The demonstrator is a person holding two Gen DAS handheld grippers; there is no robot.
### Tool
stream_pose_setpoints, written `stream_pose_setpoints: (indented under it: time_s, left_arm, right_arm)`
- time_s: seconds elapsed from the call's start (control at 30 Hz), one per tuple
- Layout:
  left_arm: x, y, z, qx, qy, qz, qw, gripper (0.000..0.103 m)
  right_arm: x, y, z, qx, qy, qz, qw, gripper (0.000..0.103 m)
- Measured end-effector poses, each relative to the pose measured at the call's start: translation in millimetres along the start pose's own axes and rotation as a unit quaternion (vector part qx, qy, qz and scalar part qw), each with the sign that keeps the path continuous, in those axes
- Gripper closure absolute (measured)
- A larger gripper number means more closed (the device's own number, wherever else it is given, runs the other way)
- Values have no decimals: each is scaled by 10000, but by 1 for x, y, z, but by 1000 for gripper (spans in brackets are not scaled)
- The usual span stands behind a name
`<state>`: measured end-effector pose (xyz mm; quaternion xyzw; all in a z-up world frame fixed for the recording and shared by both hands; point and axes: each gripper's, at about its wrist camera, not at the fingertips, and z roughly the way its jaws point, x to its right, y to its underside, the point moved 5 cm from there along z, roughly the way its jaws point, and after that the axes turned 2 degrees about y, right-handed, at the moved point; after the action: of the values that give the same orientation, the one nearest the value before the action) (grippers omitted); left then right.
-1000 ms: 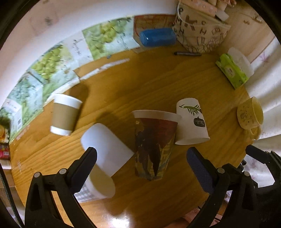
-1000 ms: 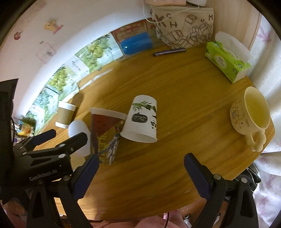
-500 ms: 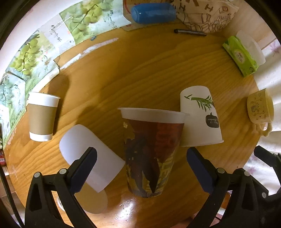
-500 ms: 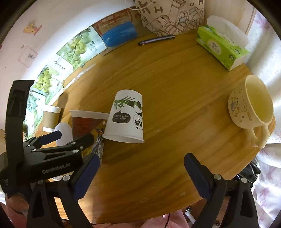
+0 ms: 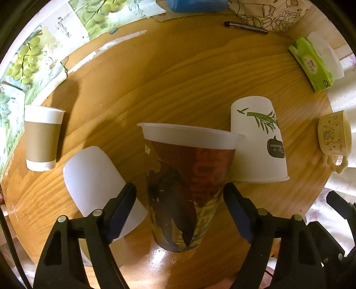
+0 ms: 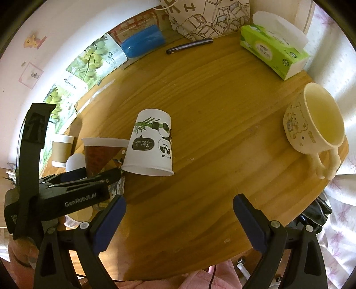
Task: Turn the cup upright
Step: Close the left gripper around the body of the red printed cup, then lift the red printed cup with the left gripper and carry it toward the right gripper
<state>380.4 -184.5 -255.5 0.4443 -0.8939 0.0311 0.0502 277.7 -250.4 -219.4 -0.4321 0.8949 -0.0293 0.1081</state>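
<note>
A dark printed cup (image 5: pixel 189 186) with a white rim stands upright on the round wooden table (image 5: pixel 178 73). My left gripper (image 5: pixel 180 200) is open, one finger on each side of that cup's lower half, a small gap on both sides. A white bamboo-print cup (image 5: pixel 258 137) stands upside down just right of it, also in the right wrist view (image 6: pixel 151 144). A plain white cup (image 5: pixel 100 186) lies on its side to the left, partly behind my left finger. My right gripper (image 6: pixel 178 215) is open and empty over bare table near the front edge.
A brown-sleeved cup (image 5: pixel 42 137) stands at the left. A cream mug (image 6: pixel 316 122) sits at the right edge. A green tissue box (image 6: pixel 273 53), a pen (image 6: pixel 189 45), a blue cylinder (image 6: pixel 142 43) and a printed bag (image 6: pixel 204 17) line the back.
My left gripper has moved forward and down around the dark printed cup, and its fingers have narrowed toward it. The right gripper has shifted only slightly.
</note>
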Motion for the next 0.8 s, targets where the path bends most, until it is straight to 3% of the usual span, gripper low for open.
stream_pose_setpoints:
  time_s: [0.23, 0.57, 0.8]
  left_arm:
    - [7, 1, 12, -127, 4, -121, 9998, 28]
    - [6, 11, 14, -116, 65, -263, 9996, 29]
    - [-2, 24, 8, 66, 65, -325, 9994, 29]
  right_arm:
    - [4, 5, -6, 37, 5, 15, 10000, 6]
    - [11, 10, -9, 55, -6, 40, 10000, 6]
    - [16, 16, -15, 108, -21, -46, 9999, 6]
